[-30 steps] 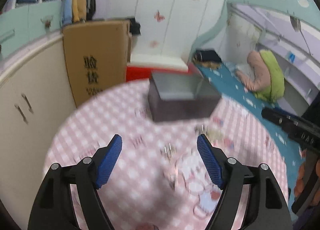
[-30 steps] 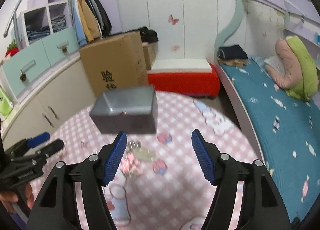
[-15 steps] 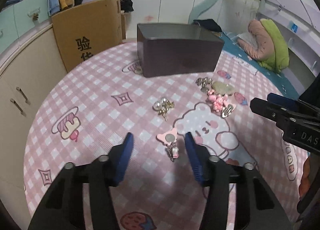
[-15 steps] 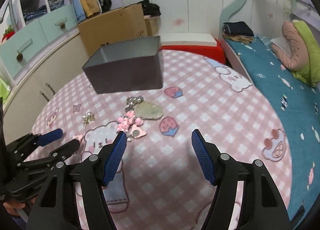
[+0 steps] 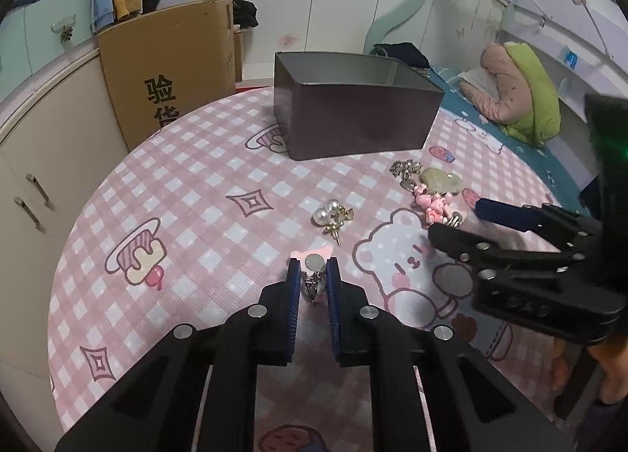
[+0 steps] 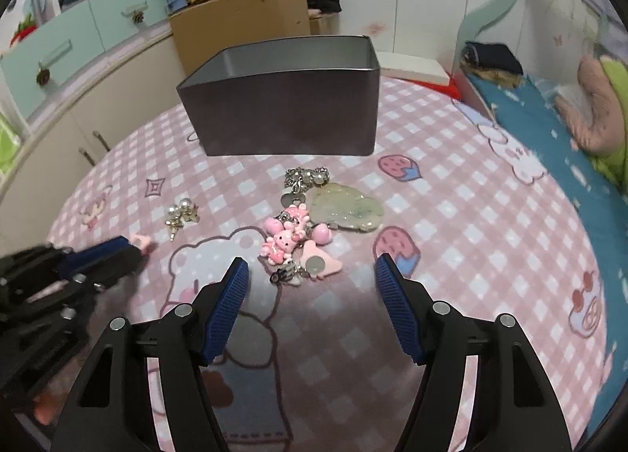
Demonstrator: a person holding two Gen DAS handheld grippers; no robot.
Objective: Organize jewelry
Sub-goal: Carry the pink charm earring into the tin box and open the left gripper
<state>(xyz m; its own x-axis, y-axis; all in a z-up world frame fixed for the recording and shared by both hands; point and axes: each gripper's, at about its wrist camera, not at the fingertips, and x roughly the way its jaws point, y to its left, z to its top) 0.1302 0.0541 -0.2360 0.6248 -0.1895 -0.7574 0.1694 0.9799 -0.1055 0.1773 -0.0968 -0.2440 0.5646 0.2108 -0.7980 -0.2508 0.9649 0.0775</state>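
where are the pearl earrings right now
In the left wrist view, the pearl earrings lie mid-table on the checked cloth, between the dark box and the left gripper.

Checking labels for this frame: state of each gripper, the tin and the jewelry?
left gripper: jaws just closed, shut on pink charm
right gripper: open, holding nothing, over the pink cluster
tin: open top, upright
pearl earrings: loose on the tablecloth

The left tongs (image 5: 311, 279) hide the lower part of the pink charm (image 5: 313, 260), so how tight the pinch is stays unclear. In the right wrist view, the left tongs are blurred. The dark box (image 6: 286, 114) hides its inside. Small silver charms (image 6: 306, 176) beyond the right tongs (image 6: 312, 281) are too tiny to tell.
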